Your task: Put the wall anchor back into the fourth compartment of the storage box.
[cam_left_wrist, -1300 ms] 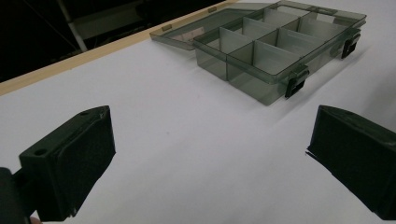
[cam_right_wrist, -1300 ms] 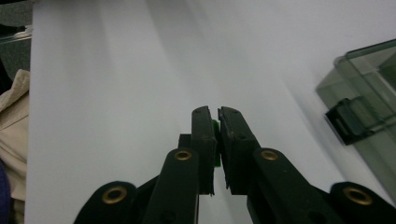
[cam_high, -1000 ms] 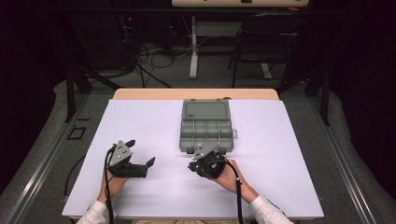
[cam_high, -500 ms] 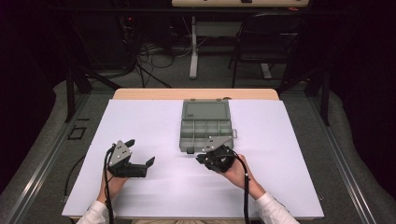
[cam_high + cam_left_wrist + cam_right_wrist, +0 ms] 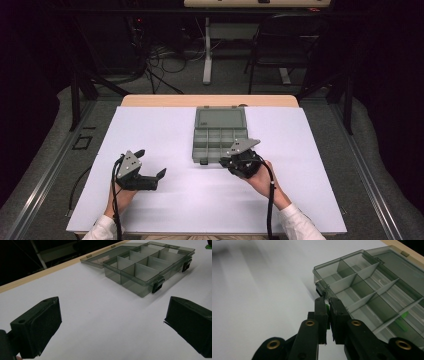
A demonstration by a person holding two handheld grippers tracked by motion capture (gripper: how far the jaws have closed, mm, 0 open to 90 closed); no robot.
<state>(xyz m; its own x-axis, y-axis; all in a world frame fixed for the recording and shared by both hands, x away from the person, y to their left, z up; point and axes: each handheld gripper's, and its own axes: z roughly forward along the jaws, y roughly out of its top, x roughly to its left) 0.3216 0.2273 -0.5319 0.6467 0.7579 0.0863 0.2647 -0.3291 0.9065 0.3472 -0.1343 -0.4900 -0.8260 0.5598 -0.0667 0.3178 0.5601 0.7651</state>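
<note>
Dark room, cables and desk legs behind; white counter with a wood strip at its far edge. Grey see-through box sits mid-counter toward the far edge, lid laid flat open behind it, dividers showing, two black latches on the near wall.

Right gripper hovers at the box's near right corner, just in front of the near wall. Its fingers are nearly pressed together, pinching a small green piece; just a sliver of green shows in the gap between them. Another green piece lies in a compartment on the box's right side.

Left gripper sits low near the counter's near left corner, well apart from the box. Its fingers are spread wide, bare counter between them.
</note>
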